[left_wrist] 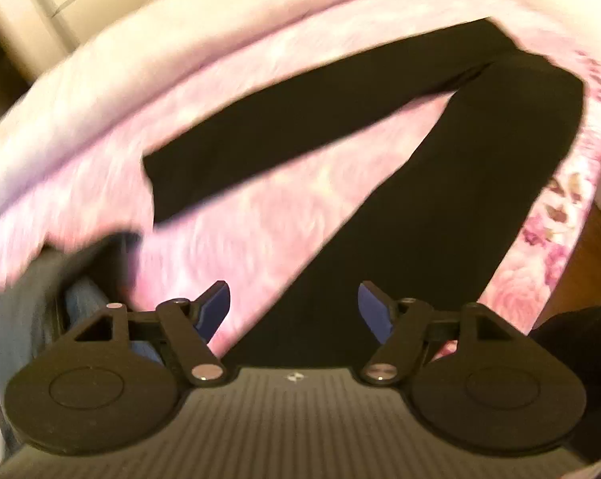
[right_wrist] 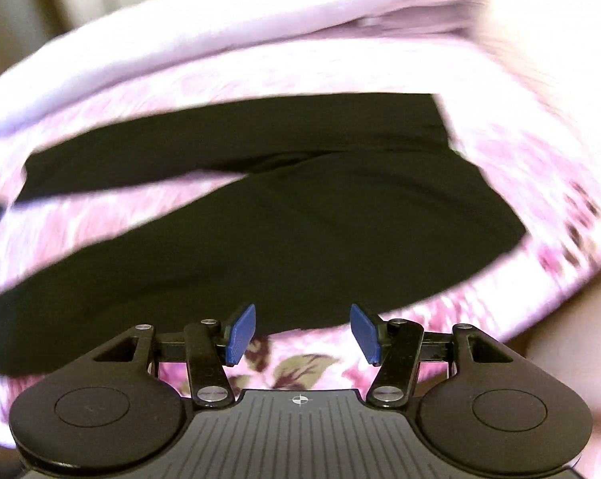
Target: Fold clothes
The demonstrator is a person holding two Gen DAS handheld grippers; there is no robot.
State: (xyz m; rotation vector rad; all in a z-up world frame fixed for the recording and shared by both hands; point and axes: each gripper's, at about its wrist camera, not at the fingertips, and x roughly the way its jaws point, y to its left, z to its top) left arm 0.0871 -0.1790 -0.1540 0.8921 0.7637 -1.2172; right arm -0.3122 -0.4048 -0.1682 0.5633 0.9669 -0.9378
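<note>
A bed (left_wrist: pixel 81 92) fills both views, covered with a pink floral bedspread (left_wrist: pixel 268 215) that gives a broad, soft surface for laying garments out flat. A paler pink blanket (right_wrist: pixel 180 40) lies bunched along the far side, with pale furniture beyond it, so the working room ends there.

On the bedspread lies a pair of black trousers (left_wrist: pixel 480 183), spread out with the two legs splayed apart in a V: one leg runs away toward the left of the left wrist view and ends in a straight hem, the other runs down toward the camera. In the right wrist view the waist and seat form the broad dark mass in the middle. Laid flat like this, the trousers look ready for a first fold, probably bringing one leg over the other. The bare wedge of bedspread between the legs leaves room for that, and the bed's near edge lies close to the waist end, with floor visible past it on the right.

A heap of dark grey and blue clothing (left_wrist: pixel 61 291) sits at the lower left of the left wrist view, likely waiting its turn; blur hides what the pieces are.

The left gripper (left_wrist: pixel 293 307) hovers above the nearer leg, its blue pads spread and nothing between them. The right gripper (right_wrist: pixel 303 333) hangs over the near edge of the trousers, likewise released and empty.
</note>
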